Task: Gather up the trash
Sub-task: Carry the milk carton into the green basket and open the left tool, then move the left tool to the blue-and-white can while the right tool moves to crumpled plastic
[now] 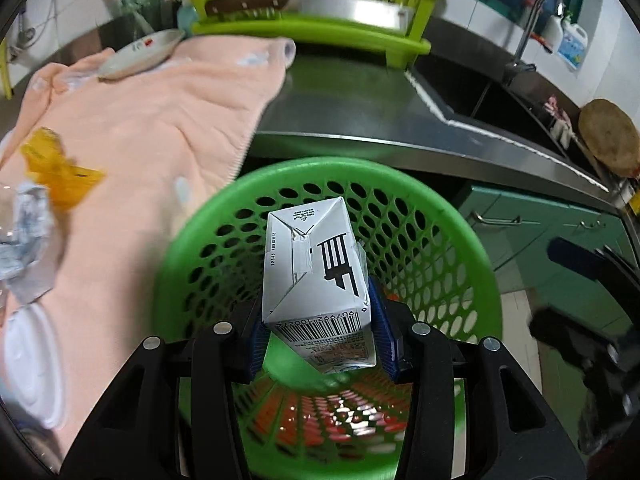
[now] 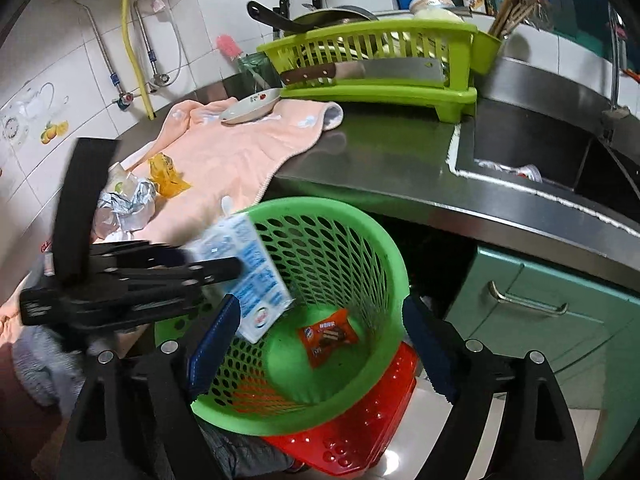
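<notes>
My left gripper (image 1: 318,336) is shut on a white milk carton (image 1: 316,272) and holds it over the mouth of the green perforated trash basket (image 1: 452,216). In the right wrist view the same carton (image 2: 248,276) hangs in the left gripper (image 2: 224,276) at the basket's (image 2: 360,240) left rim. An orange snack wrapper (image 2: 328,336) lies on the basket floor. My right gripper (image 2: 320,344) is open and empty, just in front of the basket. Crumpled foil (image 2: 124,204) and a yellow wrapper (image 2: 166,178) lie on the peach towel (image 2: 236,152).
A steel counter (image 2: 380,152) carries a lime dish rack (image 2: 380,68) with a cleaver, and a small plate (image 2: 250,108). A sink (image 2: 540,148) is at right. Green cabinet doors (image 2: 540,300) are below. A red basket (image 2: 360,420) sits under the green one. A white lid (image 1: 32,364) lies on the towel.
</notes>
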`<state>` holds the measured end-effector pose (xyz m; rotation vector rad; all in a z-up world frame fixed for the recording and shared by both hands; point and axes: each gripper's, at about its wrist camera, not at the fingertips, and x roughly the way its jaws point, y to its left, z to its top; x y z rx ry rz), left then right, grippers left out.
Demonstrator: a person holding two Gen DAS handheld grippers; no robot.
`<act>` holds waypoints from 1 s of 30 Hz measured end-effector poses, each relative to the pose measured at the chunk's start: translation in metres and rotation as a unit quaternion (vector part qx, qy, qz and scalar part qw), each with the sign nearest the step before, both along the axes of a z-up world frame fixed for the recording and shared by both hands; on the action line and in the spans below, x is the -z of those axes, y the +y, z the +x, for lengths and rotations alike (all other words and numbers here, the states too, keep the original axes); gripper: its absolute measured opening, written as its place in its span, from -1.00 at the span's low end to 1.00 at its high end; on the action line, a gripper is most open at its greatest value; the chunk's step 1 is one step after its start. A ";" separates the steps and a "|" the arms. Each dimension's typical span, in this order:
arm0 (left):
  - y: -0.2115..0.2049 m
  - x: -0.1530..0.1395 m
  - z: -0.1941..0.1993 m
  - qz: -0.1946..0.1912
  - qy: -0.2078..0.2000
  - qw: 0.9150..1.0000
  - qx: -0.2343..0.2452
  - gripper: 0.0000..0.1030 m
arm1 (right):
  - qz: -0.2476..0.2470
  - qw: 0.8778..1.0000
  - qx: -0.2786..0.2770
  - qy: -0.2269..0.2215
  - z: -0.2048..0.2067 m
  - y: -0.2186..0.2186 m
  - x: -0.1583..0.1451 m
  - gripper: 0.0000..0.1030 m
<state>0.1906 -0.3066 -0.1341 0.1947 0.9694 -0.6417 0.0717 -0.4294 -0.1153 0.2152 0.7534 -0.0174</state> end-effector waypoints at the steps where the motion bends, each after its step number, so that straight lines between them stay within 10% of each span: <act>1: -0.003 0.003 0.002 0.001 0.002 1.000 0.000 -0.12 | 0.002 1.000 0.001 0.003 0.000 -0.002 0.003 0.56; 14: -0.015 0.030 0.017 -0.003 0.028 1.000 -0.015 0.13 | 0.009 0.999 0.017 0.026 -0.001 -0.017 0.024 0.56; 30: 0.072 -0.060 -0.027 -0.050 -0.039 0.997 -0.051 0.14 | 0.008 1.000 -0.024 -0.004 0.006 0.029 -0.013 0.56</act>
